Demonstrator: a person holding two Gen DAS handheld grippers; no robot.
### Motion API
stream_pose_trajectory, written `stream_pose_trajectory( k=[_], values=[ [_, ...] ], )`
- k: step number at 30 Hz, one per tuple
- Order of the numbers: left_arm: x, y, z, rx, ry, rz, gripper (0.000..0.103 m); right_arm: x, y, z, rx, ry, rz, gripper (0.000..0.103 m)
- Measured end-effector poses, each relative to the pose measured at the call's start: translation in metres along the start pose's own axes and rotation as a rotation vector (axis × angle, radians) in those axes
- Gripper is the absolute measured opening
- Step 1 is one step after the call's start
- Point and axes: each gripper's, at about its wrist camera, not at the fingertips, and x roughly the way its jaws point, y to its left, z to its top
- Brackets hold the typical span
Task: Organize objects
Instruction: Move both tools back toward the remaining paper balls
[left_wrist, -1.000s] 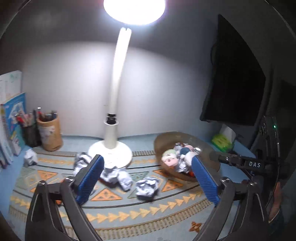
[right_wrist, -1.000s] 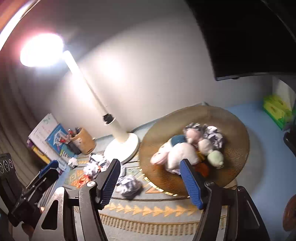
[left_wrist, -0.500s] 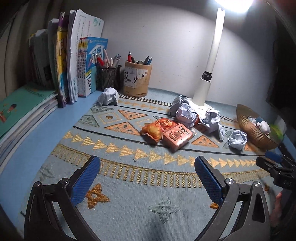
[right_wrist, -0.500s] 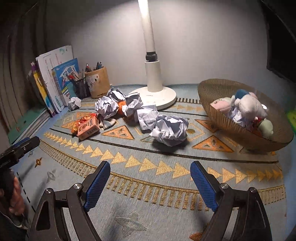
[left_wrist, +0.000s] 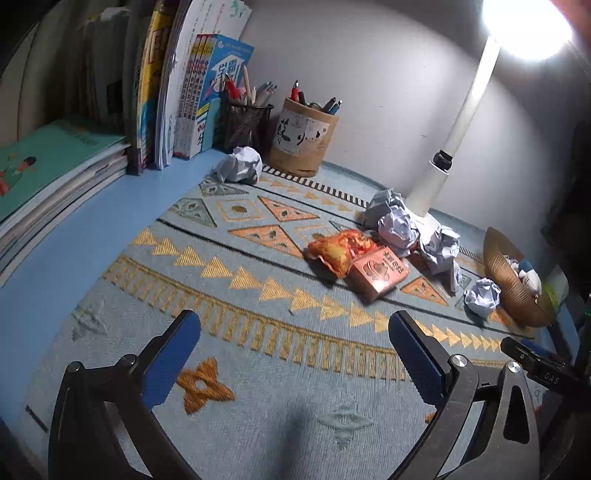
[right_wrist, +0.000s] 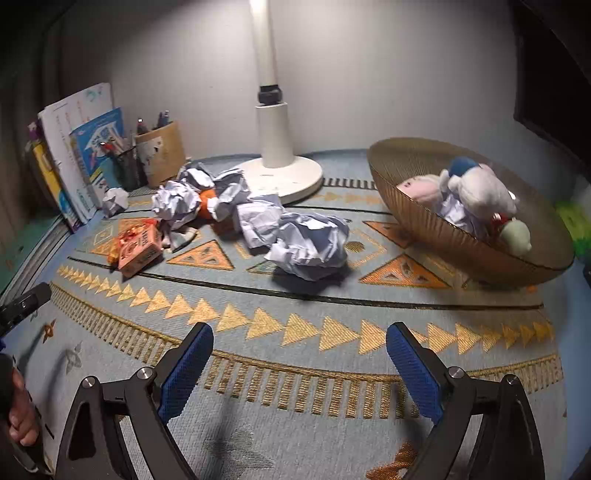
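Crumpled paper (right_wrist: 308, 245) awaits pickup; left gripper (left_wrist: 293, 352) gapes empty, right gripper (right_wrist: 299, 360) jaws opening, needing a reach forward.

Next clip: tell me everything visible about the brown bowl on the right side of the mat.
The brown bowl is wide, shallow and finely ribbed, looking like tinted plastic or glass. It rests tilted on the patterned mat, right of the lamp base. Inside lie plush toys and crumpled paper. A paper ball lies beside it; neither tool touches it.
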Motion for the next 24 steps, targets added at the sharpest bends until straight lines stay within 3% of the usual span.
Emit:
stream_pose_trajectory(
  k=[3, 6, 11, 19, 20, 24],
  values=[
    [-0.003, 0.006, 0.043, 0.065, -0.058, 0.003, 0.102, 0.005, -0.009, 0.017, 0.119, 0.051, 0.086, 0.094],
    [0.020, 0.021, 0.084, 0.078, -0.038, 0.013, 0.102, 0.013, -0.003, 0.036, 0.143, 0.065, 0.110, 0.094],
    [0.088, 0.047, 0.127, 0.049, 0.018, 0.068, 0.102, 0.048, 0.009, 0.050, 0.125, 0.064, 0.014, 0.094],
    [0.173, 0.048, 0.146, 0.077, 0.071, 0.173, 0.101, 0.059, 0.013, 0.058, 0.097, 0.031, -0.060, 0.094],
    [0.180, 0.047, 0.147, 0.075, 0.084, 0.173, 0.100, 0.061, 0.014, 0.060, 0.089, 0.040, -0.056, 0.092],
    [0.194, 0.046, 0.149, 0.074, 0.110, 0.169, 0.082, 0.071, 0.016, 0.061, 0.076, 0.074, -0.043, 0.067]
  ],
)
